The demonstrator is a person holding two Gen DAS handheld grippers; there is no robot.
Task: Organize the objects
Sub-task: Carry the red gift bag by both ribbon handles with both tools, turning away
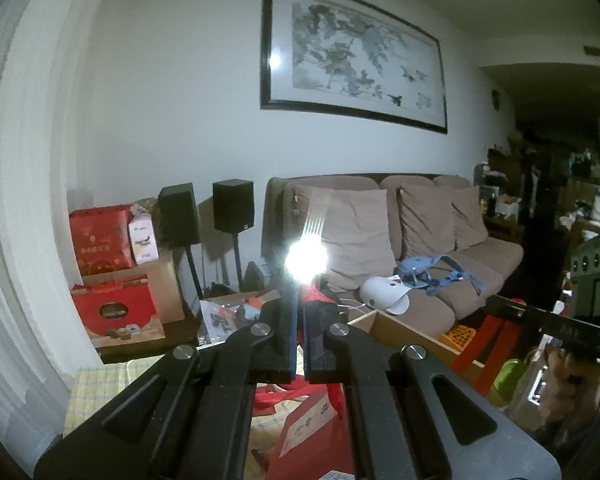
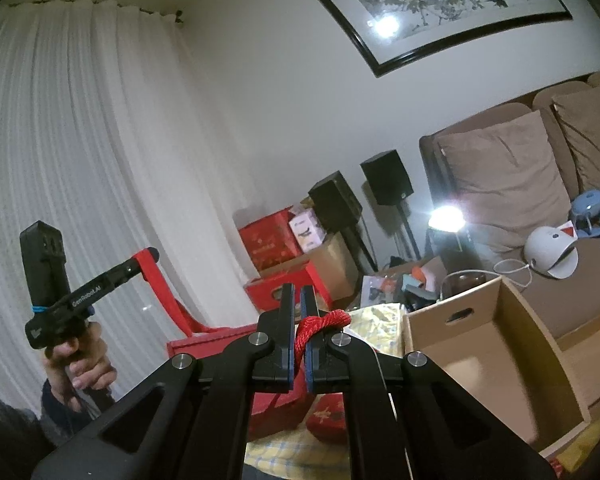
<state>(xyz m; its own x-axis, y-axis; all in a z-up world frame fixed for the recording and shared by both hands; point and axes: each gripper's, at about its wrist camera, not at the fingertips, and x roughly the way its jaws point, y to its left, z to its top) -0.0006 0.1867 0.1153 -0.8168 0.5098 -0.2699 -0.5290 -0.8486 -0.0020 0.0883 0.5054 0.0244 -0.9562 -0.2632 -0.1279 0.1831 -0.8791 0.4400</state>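
My left gripper (image 1: 299, 308) is shut on a red rope handle (image 1: 319, 298) that sticks out past the right finger. My right gripper (image 2: 299, 296) is shut on the other red rope handle (image 2: 320, 323), whose knot bulges to the right of the fingers. Both handles belong to a red paper gift bag (image 2: 276, 404) hanging below the grippers over a yellow checked cloth (image 2: 300, 452). The bag's red front with a label shows low in the left wrist view (image 1: 308, 436). The left gripper and the hand holding it show at the left of the right wrist view (image 2: 148, 258).
An open cardboard box (image 2: 496, 364) stands just right of the bag. Behind are a brown sofa (image 1: 420, 236) with a white lamp (image 1: 384, 294), two black speakers (image 1: 232, 204), stacked red gift boxes (image 1: 116, 312), and white curtains (image 2: 80, 160). A bright light (image 1: 306, 260) glares ahead.
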